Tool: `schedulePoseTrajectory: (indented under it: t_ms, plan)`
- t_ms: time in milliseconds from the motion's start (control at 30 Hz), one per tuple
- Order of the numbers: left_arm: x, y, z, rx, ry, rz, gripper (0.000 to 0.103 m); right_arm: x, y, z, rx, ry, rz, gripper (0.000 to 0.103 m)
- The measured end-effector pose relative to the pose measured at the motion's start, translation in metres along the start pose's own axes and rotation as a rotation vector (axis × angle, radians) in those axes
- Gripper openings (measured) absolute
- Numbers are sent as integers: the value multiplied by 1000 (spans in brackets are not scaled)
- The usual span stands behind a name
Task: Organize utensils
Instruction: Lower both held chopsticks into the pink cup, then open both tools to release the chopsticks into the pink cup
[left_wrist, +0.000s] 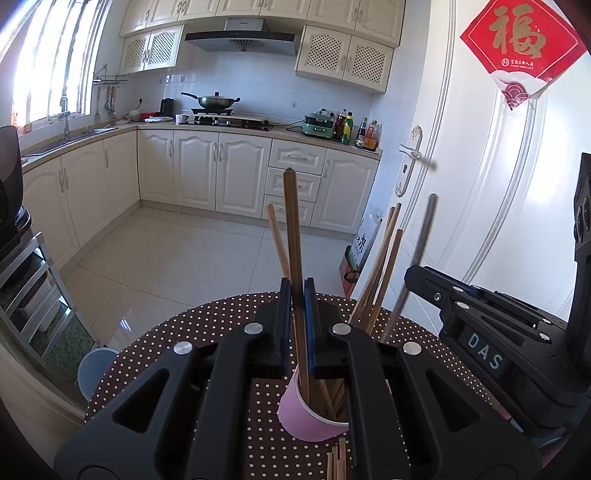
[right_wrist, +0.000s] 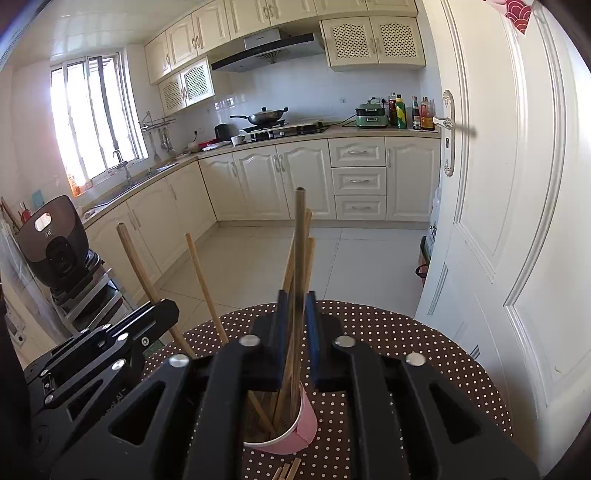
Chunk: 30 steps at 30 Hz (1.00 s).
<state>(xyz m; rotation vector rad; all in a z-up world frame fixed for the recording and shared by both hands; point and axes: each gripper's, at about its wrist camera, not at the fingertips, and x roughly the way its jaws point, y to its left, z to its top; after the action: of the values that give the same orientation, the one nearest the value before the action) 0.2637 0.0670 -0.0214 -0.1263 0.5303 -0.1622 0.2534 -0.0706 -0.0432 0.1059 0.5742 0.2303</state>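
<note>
Near edge, left wrist view: loose chopsticks (left_wrist: 337, 463) lie flat on the desk (left_wrist: 221, 321), at 6 o'clock of the pink cup (left_wrist: 295, 410). Same loose sticks at the bottom of the right wrist view (right_wrist: 286, 472). Desk is round with a brown cloth dotted white.

Pink cup stands on the desk under both grippers, slightly tilted in each view, with several chopsticks standing in it (right_wrist: 291, 269). In the right wrist view the cup (right_wrist: 306, 424) sits just below the fingers.

Left hand-held gripper (left_wrist: 297, 291): jaws narrow, blue pads pressed on a dark brown chopstick (left_wrist: 293, 229). Stick near upright, top toward 12 o'clock, lower end down inside the cup.

Right hand-held gripper (right_wrist: 297, 306): jaws slightly parted. A grey-brown chopstick (right_wrist: 300, 236) stands between the pads with a visible gap on the right side; pads not clamping it. Its lower end is in the cup.

Right gripper body is seen at 3 o'clock in the left view, marked DAS. Left gripper body is at 8 o'clock in the right view.

Farther: white tiled floor (left_wrist: 192, 251), cream cabinets, stove with wok (left_wrist: 212, 100) at 12 o'clock, range hood above. White door (left_wrist: 498, 184) at 2 o'clock, red paper decoration (left_wrist: 521, 40) on it. Window at 10 o'clock.
</note>
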Motion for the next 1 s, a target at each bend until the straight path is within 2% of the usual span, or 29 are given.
schedulePoseTrajectory:
  t_ms: [100, 200, 233, 267, 300, 333, 400, 1000]
  plan:
    - [-2, 3, 0, -9, 1, 9, 8, -7, 1, 1, -4, -16, 0, 40]
    - [-3, 1, 2, -3, -2, 22, 10, -17, 2, 3, -14, -34, 6, 46]
    - [-5, 0, 2, 3, -4, 21, 17, -19, 2, 3, -18, -38, 6, 47]
    - [-7, -1, 3, 10, -7, 17, 34, -22, 2, 4, -21, -43, 2, 50]
    - [-10, -2, 3, 15, -17, 31, 40, -25, 1, 4, -20, -51, -6, 50]
    - [-12, -2, 3, 15, -30, 52, 52, -28, -1, 4, -16, -60, -14, 50]
    - [-17, -2, 3, 23, -41, 44, 53, -31, -6, 4, -13, -58, -8, 55]
    - [-42, -5, -1, 32, -50, 58, 53, -48, -12, -11, -12, -41, -42, 61]
